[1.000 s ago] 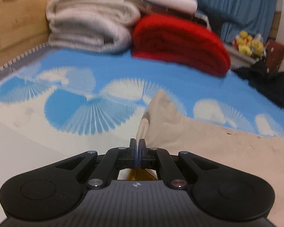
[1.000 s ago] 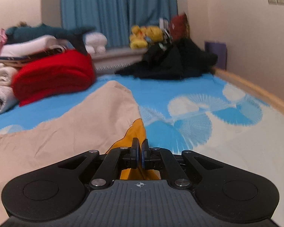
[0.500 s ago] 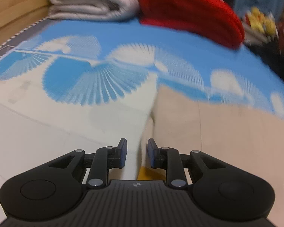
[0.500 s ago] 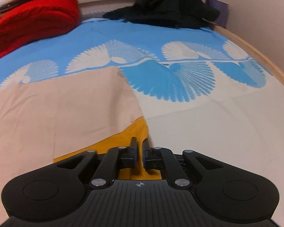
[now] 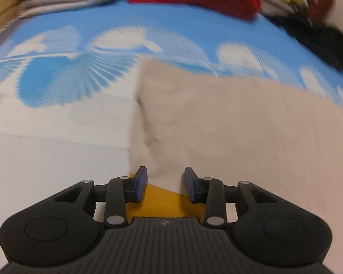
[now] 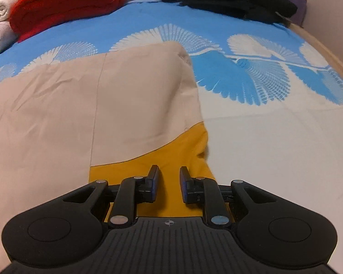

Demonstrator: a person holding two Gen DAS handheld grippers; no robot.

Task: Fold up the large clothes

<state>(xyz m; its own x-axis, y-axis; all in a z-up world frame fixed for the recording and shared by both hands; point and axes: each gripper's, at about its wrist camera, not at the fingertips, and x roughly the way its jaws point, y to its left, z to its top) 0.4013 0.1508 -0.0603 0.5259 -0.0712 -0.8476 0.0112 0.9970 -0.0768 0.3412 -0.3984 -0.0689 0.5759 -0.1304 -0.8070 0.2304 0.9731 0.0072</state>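
Motion blur obscures the left view; one beige-and-yellow garment (image 6: 130, 105) lies released on the bed (image 6: 274, 137), two grippers, left gripper (image 5: 165, 183) and right gripper (image 6: 169, 182), opening.

Blue fan-patterned bed sheet (image 6: 251, 77)

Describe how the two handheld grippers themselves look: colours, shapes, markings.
Both look alike. The left gripper and right gripper are matte black, with a ribbed grey centre plate bearing a small round emblem, two rounded lobes with circular recesses, silver pivot pins on the linkage bars, and short black fingers with blue inner pads. No cables, hands or sleeves show.
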